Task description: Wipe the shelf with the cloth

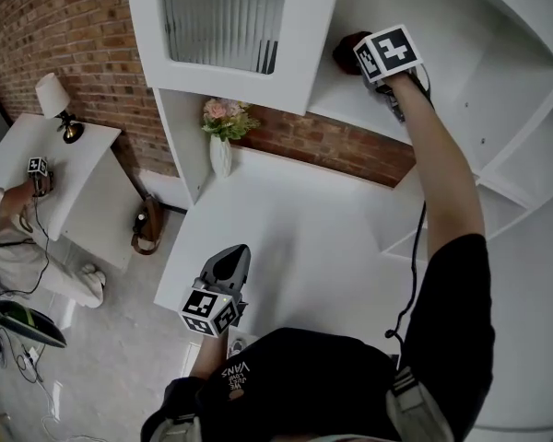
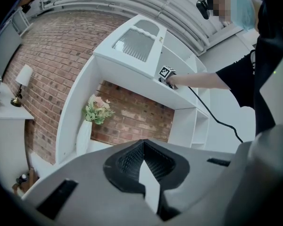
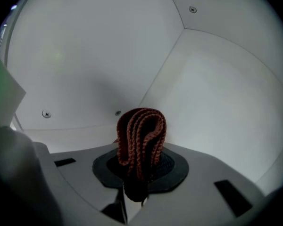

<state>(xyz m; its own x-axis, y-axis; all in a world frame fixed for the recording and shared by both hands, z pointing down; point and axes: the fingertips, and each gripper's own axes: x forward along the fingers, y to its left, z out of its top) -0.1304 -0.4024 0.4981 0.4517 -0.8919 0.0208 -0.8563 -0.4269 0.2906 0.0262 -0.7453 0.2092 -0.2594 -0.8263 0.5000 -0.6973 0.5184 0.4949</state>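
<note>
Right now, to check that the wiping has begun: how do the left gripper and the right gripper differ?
The right gripper is clamped on a folded reddish-brown cloth; the left gripper is closed on nothing. The right gripper is raised inside a compartment of the white shelf; the left gripper hangs low, over the white counter. Both carry a cube with square markers.

1. The cloth [image 3: 141, 138] is showing rust-red, in a ribbed knit.
2. The shelf [image 1: 461, 81] is gleaming plain white.
3. The left tongs [image 2: 144, 149] are showing grey outside, black and ribbed inside.
4. The wall [image 1: 55, 26] is showing red-brown brick with pale joints.
5. The flowers [image 1: 223, 113] are showing pink and green above a white vase [image 1: 220, 155].
</note>
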